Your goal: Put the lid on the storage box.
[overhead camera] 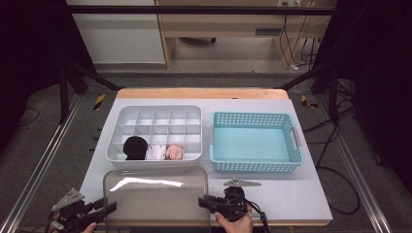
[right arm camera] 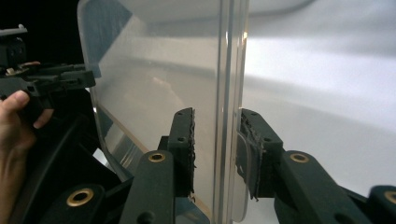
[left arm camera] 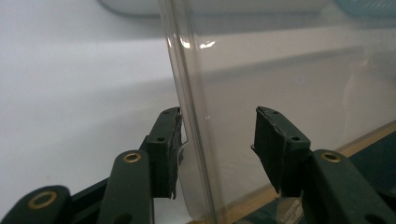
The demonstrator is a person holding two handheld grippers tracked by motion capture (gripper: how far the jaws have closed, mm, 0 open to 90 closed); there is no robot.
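Lid point(overhead camera: 155, 194) between tongs; organizer point(overhead camera: 154, 132), basket point(overhead camera: 256, 141) beyond.

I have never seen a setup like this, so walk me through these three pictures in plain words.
There is no robot here: a person holds a hand-held gripper in each hand. The high view looks down on a table. The other two pictures come from small cameras riding on each gripper, looking along its black jaws.

On the table stand a white divided tray holding black, white and pink rolled cloth items in its front row, and an empty blue basket. Nearer the person lies a clear plastic lid.

The left gripper straddles the lid's left edge, jaws open. The right gripper straddles the right edge, jaws close around it; whether they clamp it is unclear.
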